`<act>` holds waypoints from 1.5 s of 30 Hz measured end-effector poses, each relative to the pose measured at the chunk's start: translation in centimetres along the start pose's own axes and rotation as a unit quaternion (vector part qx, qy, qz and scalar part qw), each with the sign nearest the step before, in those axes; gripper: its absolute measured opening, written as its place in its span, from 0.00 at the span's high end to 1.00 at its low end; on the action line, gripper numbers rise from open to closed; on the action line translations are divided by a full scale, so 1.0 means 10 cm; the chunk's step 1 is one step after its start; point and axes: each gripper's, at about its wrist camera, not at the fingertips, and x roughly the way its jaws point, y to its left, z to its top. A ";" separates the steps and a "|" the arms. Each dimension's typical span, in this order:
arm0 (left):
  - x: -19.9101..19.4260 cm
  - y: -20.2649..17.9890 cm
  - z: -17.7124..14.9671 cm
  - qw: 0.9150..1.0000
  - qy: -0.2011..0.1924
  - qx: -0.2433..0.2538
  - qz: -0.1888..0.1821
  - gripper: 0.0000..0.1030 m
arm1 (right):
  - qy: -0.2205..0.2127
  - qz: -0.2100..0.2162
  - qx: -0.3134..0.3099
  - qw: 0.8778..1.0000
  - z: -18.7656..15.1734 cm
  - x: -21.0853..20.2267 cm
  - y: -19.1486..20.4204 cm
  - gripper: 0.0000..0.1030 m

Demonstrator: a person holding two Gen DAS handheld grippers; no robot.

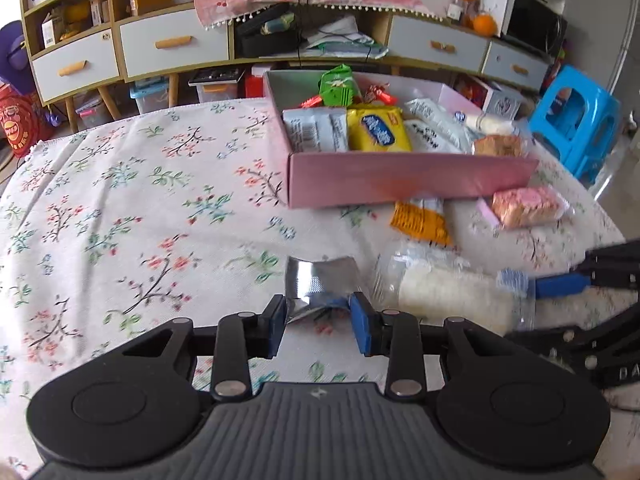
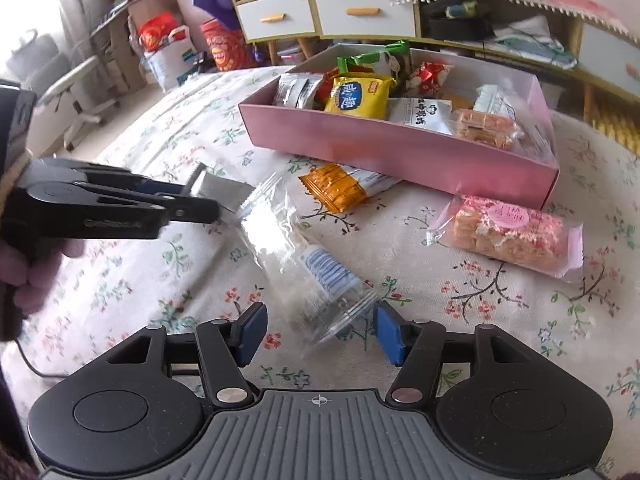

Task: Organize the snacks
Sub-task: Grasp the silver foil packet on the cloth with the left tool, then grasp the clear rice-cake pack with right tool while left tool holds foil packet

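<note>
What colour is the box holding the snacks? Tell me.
Pink outside; the box shows best in the right wrist view.

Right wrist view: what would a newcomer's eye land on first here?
The pink box at the far side of the floral cloth, crammed with snack packets around a yellow pack. Nearer, the right gripper closes on a clear rice-cracker packet, while the left gripper pinches a silver wrapper.
</note>
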 end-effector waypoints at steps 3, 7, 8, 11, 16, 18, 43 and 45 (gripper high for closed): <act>-0.01 0.01 -0.02 1.000 0.001 0.018 -0.002 0.62 | -0.009 -0.020 -0.012 1.000 0.00 0.01 0.01 0.30; -0.03 -0.05 0.01 0.997 -0.016 0.069 -0.001 0.33 | -0.020 -0.027 -0.026 0.999 0.04 0.01 0.01 0.27; -0.03 -0.07 0.03 0.996 -0.023 0.087 0.003 0.31 | -0.022 -0.030 -0.033 0.999 0.05 0.03 0.03 0.27; 0.01 -0.09 0.04 0.991 -0.041 0.129 0.014 0.25 | -0.024 -0.031 -0.048 0.998 0.09 0.09 0.06 0.27; 0.08 -0.07 0.05 0.988 -0.054 0.145 0.002 0.33 | -0.027 -0.033 -0.076 0.996 0.13 0.19 0.18 0.29; 0.12 -0.05 0.07 0.990 -0.044 0.131 -0.013 0.46 | -0.028 -0.041 -0.087 0.995 0.15 0.22 0.23 0.33; 0.03 -0.17 -0.03 0.978 -0.024 0.208 0.001 0.35 | -0.023 -0.057 -0.063 0.996 0.16 0.21 0.21 0.45; 0.05 -0.19 -0.04 0.977 -0.018 0.213 -0.003 0.42 | -0.024 -0.058 -0.061 0.996 0.15 0.21 0.20 0.45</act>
